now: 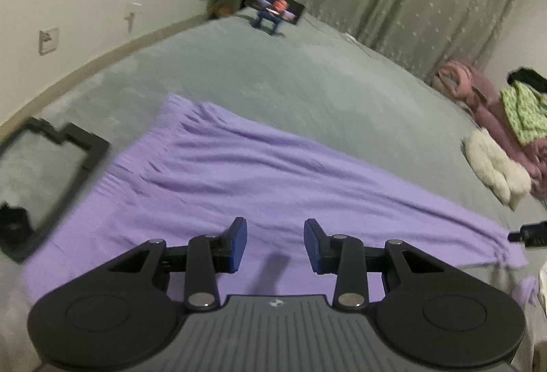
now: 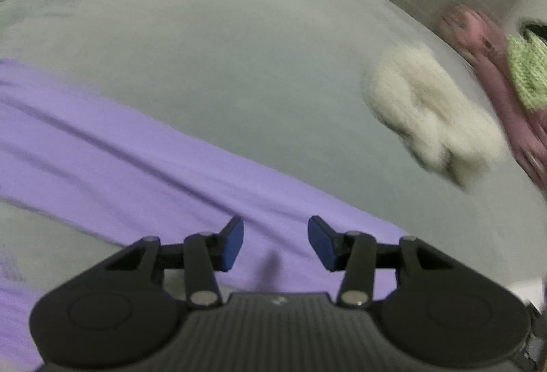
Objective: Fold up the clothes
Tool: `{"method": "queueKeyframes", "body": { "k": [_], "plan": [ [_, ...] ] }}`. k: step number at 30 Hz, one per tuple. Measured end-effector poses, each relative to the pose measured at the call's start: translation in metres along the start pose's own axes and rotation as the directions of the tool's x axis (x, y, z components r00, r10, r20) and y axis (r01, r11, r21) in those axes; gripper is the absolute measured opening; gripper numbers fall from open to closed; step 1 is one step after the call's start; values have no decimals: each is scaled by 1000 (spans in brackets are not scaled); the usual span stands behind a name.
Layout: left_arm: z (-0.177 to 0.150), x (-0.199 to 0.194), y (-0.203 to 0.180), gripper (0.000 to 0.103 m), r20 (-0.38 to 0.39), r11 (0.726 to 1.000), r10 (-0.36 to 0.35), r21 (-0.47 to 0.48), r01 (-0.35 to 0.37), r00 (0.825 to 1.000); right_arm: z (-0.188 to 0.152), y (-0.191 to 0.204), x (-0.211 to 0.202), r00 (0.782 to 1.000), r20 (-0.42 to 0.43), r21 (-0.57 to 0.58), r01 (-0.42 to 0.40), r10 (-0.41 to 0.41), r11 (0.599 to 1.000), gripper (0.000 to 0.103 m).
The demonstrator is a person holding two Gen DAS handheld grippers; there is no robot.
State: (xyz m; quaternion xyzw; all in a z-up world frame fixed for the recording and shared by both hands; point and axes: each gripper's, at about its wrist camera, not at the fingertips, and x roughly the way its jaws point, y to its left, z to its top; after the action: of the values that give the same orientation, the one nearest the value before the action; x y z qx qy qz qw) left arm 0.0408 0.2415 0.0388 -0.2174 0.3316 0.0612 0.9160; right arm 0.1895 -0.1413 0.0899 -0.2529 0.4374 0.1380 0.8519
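Two grippers hover parted above purple cloth (image 1: pixel 239 173); grey bed (image 1: pixel 307 71) beyond lies open.

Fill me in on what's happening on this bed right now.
A person is folding clothes with a two-finger tool in each hand. A long lilac knitted scarf with a fringed end lies spread across the grey bed cover. The left tool and the right tool both hang over the scarf with jaws apart and nothing between them, so it is not gripped. A fluffy cream garment and a pile of pink and green clothes sit off to the side.
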Motion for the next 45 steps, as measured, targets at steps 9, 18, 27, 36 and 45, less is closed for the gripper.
{"method": "queueKeyframes", "body": {
  "k": [9, 18, 27, 36, 45],
  "plan": [
    [37, -15, 66, 35, 77, 982, 83, -179, -68, 994, 2, 137, -38, 918, 109, -163, -361, 380, 918, 43],
    [44, -11, 88, 35, 83, 970, 96, -230, -74, 992, -10, 155, -24, 936, 36, -123, -343, 350, 931, 42],
    [40, -12, 77, 35, 77, 979, 73, -196, -57, 994, -41, 82, -49, 987, -6, -54, -162, 162, 985, 46],
    [35, -10, 66, 35, 57, 985, 55, -167, -44, 997, -85, -22, -78, 996, -84, 67, -2, 8, 998, 49],
    [29, -8, 58, 35, 33, 988, 39, -152, -34, 999, -104, -84, -41, 972, -229, 193, 102, -56, 976, 43]
  ]
}}
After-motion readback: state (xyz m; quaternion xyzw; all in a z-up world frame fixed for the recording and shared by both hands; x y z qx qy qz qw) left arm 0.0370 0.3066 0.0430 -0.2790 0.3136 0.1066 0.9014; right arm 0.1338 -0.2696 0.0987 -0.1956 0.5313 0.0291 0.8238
